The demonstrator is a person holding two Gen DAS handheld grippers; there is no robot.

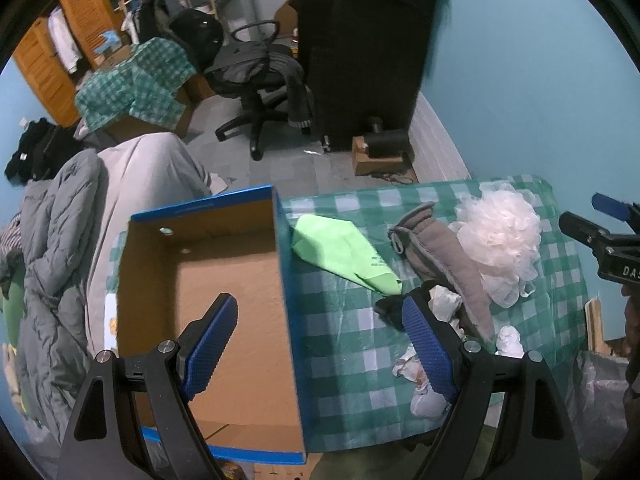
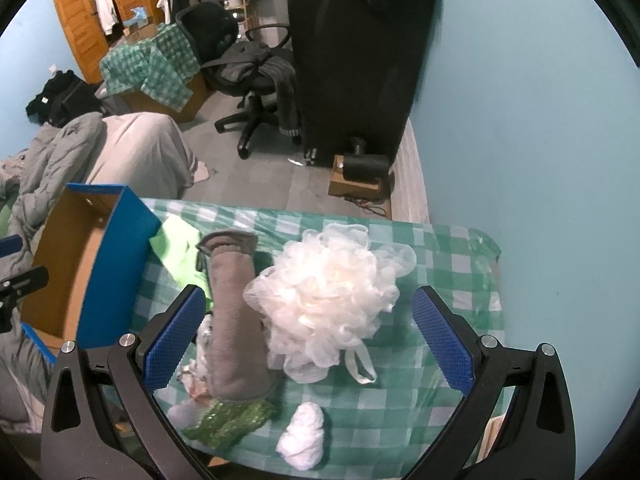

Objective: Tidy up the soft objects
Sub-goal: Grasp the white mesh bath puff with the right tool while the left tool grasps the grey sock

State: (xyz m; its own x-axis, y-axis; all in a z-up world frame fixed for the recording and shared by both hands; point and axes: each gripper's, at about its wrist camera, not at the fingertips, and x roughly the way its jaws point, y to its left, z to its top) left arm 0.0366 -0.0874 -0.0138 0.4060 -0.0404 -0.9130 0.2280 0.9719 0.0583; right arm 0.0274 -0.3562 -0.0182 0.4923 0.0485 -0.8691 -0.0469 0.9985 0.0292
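Note:
An open blue cardboard box (image 1: pixel 286 280) with a bare brown inside stands at the left of a green-checked table (image 1: pixel 348 360). Right of it lie a lime green cloth (image 1: pixel 340 254), a grey sock (image 1: pixel 448 264) and a white mesh bath pouf (image 1: pixel 500 236). My left gripper (image 1: pixel 320 344) is open and empty, straddling the box's right wall. My right gripper (image 2: pixel 308 340) is open and empty, above the grey sock (image 2: pixel 236 320) and the pouf (image 2: pixel 328 300). A white crumpled wad (image 2: pixel 302 434) and a green sequined piece (image 2: pixel 228 420) lie near the front edge.
Crumpled white bits (image 1: pixel 420 376) and a dark item (image 1: pixel 394 308) lie by the left gripper's right finger. A grey duvet (image 1: pixel 52 248) lies left of the table. An office chair (image 1: pixel 260 80) and a black cabinet (image 1: pixel 360 48) stand behind. A blue wall (image 2: pixel 520 140) is at the right.

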